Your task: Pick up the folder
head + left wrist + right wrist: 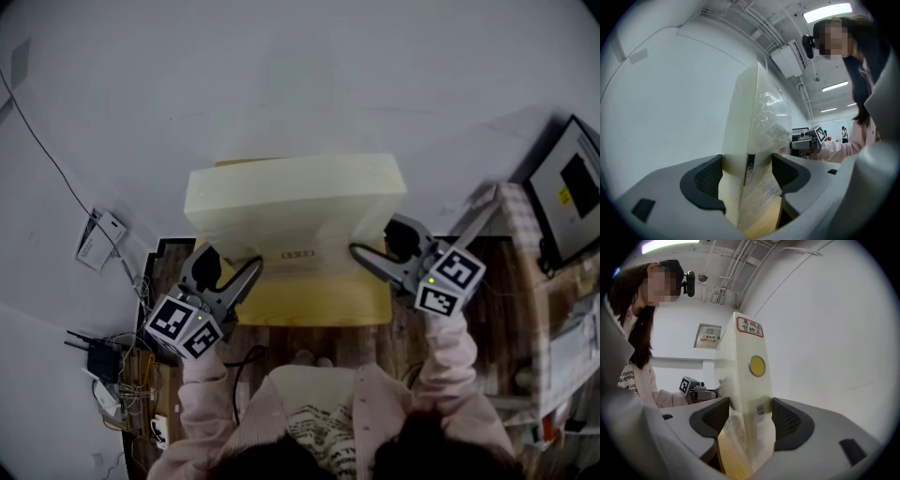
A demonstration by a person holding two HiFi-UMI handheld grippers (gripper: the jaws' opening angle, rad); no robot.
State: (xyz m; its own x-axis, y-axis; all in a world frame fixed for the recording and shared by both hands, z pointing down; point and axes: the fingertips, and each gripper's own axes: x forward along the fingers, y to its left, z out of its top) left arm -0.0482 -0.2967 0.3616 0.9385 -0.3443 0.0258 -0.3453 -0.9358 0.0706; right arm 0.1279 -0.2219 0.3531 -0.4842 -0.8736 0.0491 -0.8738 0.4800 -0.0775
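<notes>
- A person's pink sleeves (211, 389) are closest, at the bottom of the head view.
- Just past them is the L gripper (230, 270), grey w/ a black-and-white marker cube (183, 328) on it. The R gripper (380, 244) looks the same.
- The task's thing is a fat, pale yellow folder (295, 202) wrapped in shiny clear plastic. It is in the middle, btw the two grippers. It stands up on its edge over the dark brown wood counter (408, 328), near a white wall (281, 66).
- L gripper (747, 171): the jaws are spread wide, but both black pads (707, 180) sit right on the folder (754, 117), one on each side. So it is grasping one end of the folder.
- R gripper (745, 413): same thing at the other end. Its jaws squeeze the folder (743, 362) just under a round yellow sticker (757, 365), next to a small barcode (760, 408).
- A yellow-brown flat part (309, 300) shows under the folder. Can't tell if it belongs to the folder or is a different thing.
- Can't tell if the folder's bottom is off the counter yet.
- Step now, I think: the grab is made and the lift comes next.
- Next move needs both grippers to go up together at the same speed, and to keep squeezing.
- The plastic looks slippery. If one side goes up faster, the folder could tip or slide out.
</notes>
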